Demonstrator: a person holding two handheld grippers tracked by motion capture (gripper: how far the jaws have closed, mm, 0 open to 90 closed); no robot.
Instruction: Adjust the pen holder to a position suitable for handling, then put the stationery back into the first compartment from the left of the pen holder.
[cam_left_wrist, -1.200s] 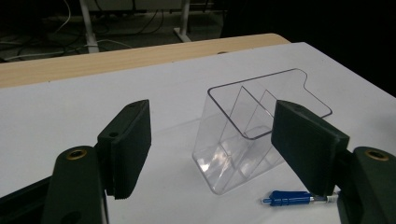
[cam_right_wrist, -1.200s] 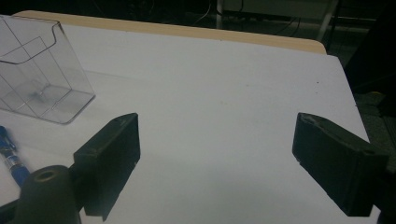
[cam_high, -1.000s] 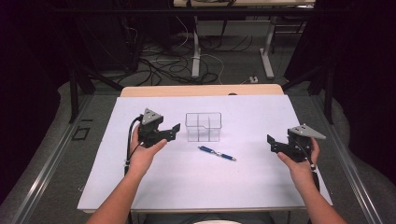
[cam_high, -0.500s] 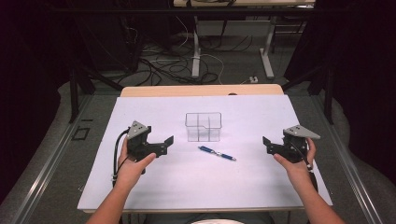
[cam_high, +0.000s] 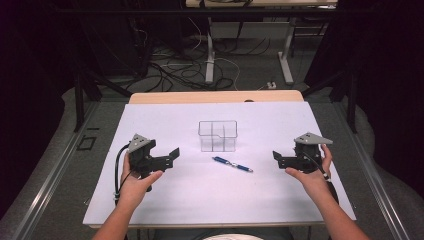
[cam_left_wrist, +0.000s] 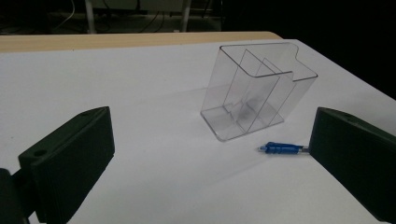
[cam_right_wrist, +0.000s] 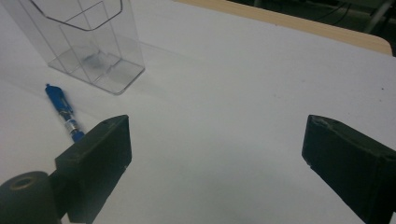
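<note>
While I hold my left claw (cam_high: 173, 153) over the left part of the white worktop (cam_high: 165, 120), its jaws stand wide apart with nothing between them, pointing toward the middle. Seen along those jaws in the left gripper view, the clear plastic organizer (cam_left_wrist: 258, 89) stands upright ahead, its inner dividers showing through the walls. From above, that organizer (cam_high: 217, 135) sits near the centre of the worktop, and the blue pen (cam_high: 232, 164) lies flat just in front of it, slanting toward the right, close to the organizer but not touching it. Farther right, my right claw (cam_high: 276, 157) hovers well apart from the pen, jaws spread wide and empty, aimed back toward the centre; in the right gripper view the pen (cam_right_wrist: 61, 111) runs partly behind one jaw
</note>
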